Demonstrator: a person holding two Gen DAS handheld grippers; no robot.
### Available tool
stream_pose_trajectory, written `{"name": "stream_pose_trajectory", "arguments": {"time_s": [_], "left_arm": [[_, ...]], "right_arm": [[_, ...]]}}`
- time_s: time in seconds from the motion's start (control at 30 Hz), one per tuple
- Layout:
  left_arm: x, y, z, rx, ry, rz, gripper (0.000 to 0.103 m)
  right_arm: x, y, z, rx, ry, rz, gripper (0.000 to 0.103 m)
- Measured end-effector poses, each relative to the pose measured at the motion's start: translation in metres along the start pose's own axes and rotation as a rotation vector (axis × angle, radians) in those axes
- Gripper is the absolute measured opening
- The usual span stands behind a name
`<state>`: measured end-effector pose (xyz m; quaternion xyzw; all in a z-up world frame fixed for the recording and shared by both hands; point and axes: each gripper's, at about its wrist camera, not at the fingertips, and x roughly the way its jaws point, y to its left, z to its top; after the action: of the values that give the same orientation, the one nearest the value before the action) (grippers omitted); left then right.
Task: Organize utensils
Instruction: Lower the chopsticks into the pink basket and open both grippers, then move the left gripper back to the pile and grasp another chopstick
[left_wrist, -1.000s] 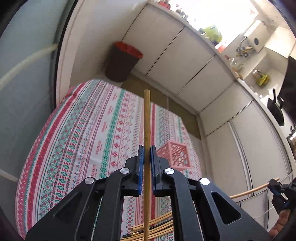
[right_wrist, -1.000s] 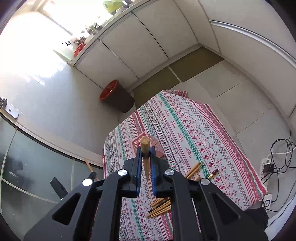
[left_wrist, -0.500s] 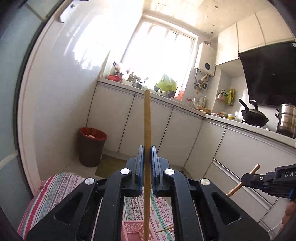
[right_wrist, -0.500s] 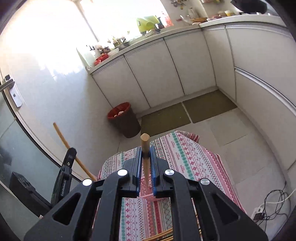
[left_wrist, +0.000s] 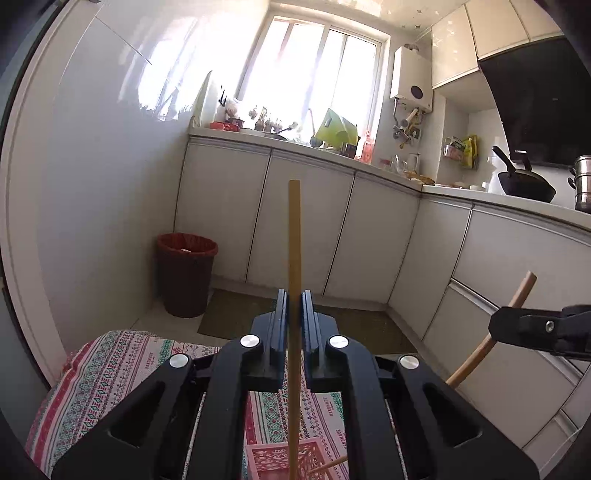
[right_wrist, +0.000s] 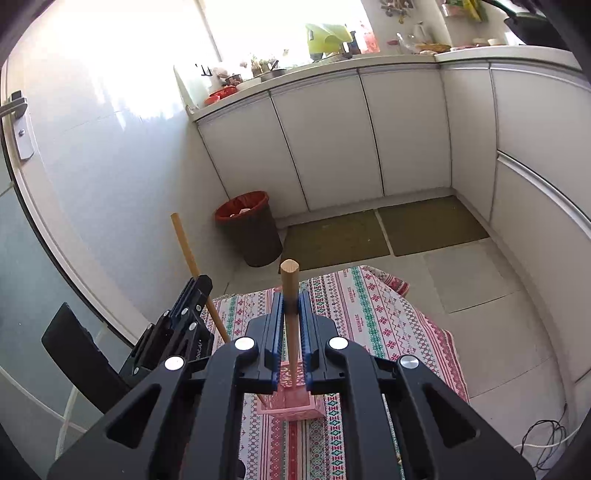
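My left gripper (left_wrist: 294, 295) is shut on a long wooden chopstick (left_wrist: 294, 236) that stands upright, its lower end reaching down to the pink lattice basket (left_wrist: 271, 459) on the patterned tablecloth (left_wrist: 110, 369). My right gripper (right_wrist: 290, 295) is shut on a second chopstick (right_wrist: 289, 275), also upright, with its lower end inside the pink basket (right_wrist: 288, 404). The two grippers are side by side. In the right wrist view the left gripper (right_wrist: 201, 282) shows with its chopstick (right_wrist: 184, 243). In the left wrist view the right gripper (left_wrist: 496, 326) shows with its chopstick (left_wrist: 517, 291).
A dark bin with a red liner (right_wrist: 249, 229) stands on the floor beyond the table. White cabinets (right_wrist: 332, 140) run along the back and right, with two floor mats (right_wrist: 428, 225) in front. A glass door (right_wrist: 33, 258) is on the left. Cables (right_wrist: 543, 443) lie on the floor at the right.
Both grippers have tipped up from looking down on the table to facing the cabinets, and come close together over the pink basket. The loose chopsticks on the cloth have dropped out of view.
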<state>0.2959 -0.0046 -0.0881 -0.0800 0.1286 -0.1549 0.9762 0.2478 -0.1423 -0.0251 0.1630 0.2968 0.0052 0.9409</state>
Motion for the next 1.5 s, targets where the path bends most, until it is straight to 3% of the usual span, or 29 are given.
{"name": "stream_pose_trajectory", "arguments": {"time_s": [0.1, 0.13, 0.17, 0.2, 0.33, 0.5, 0.6, 0.73, 0.83, 0.93, 1.07, 1.17, 1.3, 1.4, 1.5], "left_arm": [[-0.001, 0.003, -0.012, -0.009, 0.026, -0.014, 0.011], [-0.003, 0.004, -0.014, -0.018, 0.032, -0.011, 0.018], [-0.008, 0.005, -0.014, -0.029, 0.027, -0.009, 0.034], [-0.015, 0.007, -0.011, -0.035, 0.011, -0.005, 0.043], [-0.049, 0.015, 0.008, -0.067, -0.039, -0.003, 0.047], [-0.089, 0.026, 0.023, -0.098, -0.08, 0.042, 0.07], [-0.103, 0.033, 0.022, -0.132, -0.043, 0.045, 0.077], [-0.113, 0.033, 0.014, -0.129, 0.046, 0.041, 0.084], [-0.106, 0.019, 0.007, -0.06, 0.182, 0.02, 0.09], [-0.091, 0.0, -0.013, 0.047, 0.385, -0.032, 0.094], [-0.068, -0.029, -0.06, 0.189, 0.719, -0.142, 0.096], [-0.059, -0.048, -0.102, 0.293, 0.896, -0.169, 0.096], [-0.051, -0.073, -0.147, 0.416, 1.045, -0.17, 0.096], [-0.043, -0.083, -0.162, 0.418, 1.081, -0.159, 0.096], [-0.037, -0.094, -0.171, 0.411, 1.104, -0.17, 0.096]], "right_arm": [[0.012, 0.0, -0.008, -0.03, -0.009, 0.016, 0.011], [0.017, 0.001, -0.01, -0.039, -0.002, 0.026, 0.012], [0.022, 0.001, -0.013, -0.049, 0.009, 0.025, 0.012], [0.024, 0.001, -0.015, -0.059, 0.016, 0.015, 0.012], [0.017, 0.0, -0.019, -0.057, 0.02, 0.01, 0.012], [-0.009, 0.004, -0.018, -0.063, -0.003, -0.01, 0.014], [-0.03, 0.004, -0.021, -0.043, -0.022, -0.013, 0.028], [-0.062, -0.005, -0.041, 0.013, -0.08, -0.054, 0.063], [-0.077, -0.016, -0.06, 0.065, -0.065, -0.086, 0.079], [-0.089, -0.032, -0.084, 0.098, -0.035, -0.152, 0.093], [-0.097, -0.06, -0.117, 0.139, 0.054, -0.245, 0.096], [-0.094, -0.091, -0.139, 0.235, 0.147, -0.289, 0.096], [-0.089, -0.139, -0.167, 0.472, 0.286, -0.261, 0.096], [-0.083, -0.17, -0.185, 0.624, 0.372, -0.19, 0.096], [-0.08, -0.185, -0.2, 0.693, 0.412, -0.167, 0.096]]}}
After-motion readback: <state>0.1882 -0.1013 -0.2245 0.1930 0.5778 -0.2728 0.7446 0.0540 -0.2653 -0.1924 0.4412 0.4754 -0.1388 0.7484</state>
